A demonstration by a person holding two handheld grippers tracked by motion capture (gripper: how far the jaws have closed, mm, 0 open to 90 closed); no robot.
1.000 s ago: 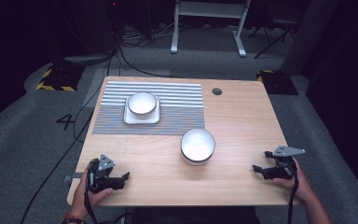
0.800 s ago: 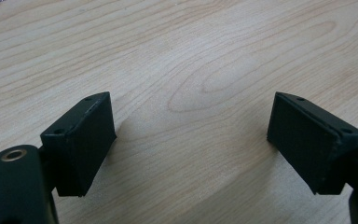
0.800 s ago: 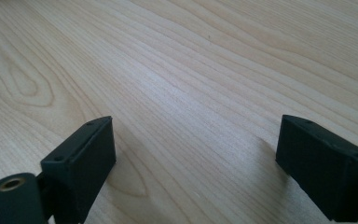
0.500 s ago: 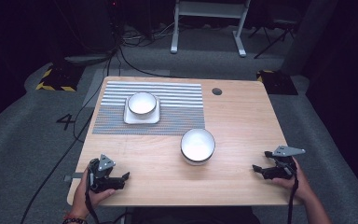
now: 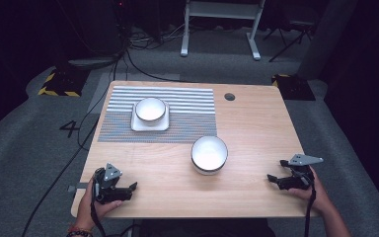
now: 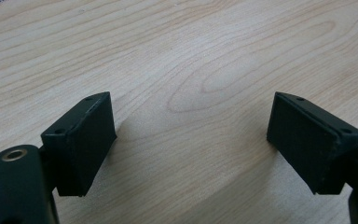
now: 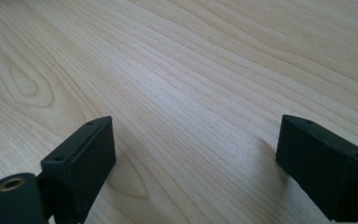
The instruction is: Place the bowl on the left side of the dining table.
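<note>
Pale wood grain runs across the table (image 5: pixel 256 128), and the white bowl (image 5: pixel 209 154) that stands loose on it serves as the landmark here. That bowl sits upright and empty on bare wood, just off the near right corner of a striped grey placemat (image 5: pixel 187 111). Farther back and to the left of it, a second white bowl (image 5: pixel 150 109) rests on a square white plate (image 5: pixel 149 123), and both lie on the placemat. Behind the loose bowl and to its right, a small dark round hole (image 5: pixel 229 97) marks the tabletop.

The left gripper (image 5: pixel 126 189) lies well to the left of the loose bowl and nearer the person, close to the table's front edge, held in the person's left hand (image 5: pixel 93 207). In the left gripper view its two black jaws stand wide apart with nothing between them but wood. The right gripper (image 5: pixel 276 180) sits to the right of the loose bowl and also nearer the front edge, gripped by the person's right hand (image 5: pixel 311 190), with its grey three-cornered plate on top. In the right gripper view its jaws likewise stand wide apart over bare wood. Neither gripper touches the loose bowl; both are well apart from it.
</note>
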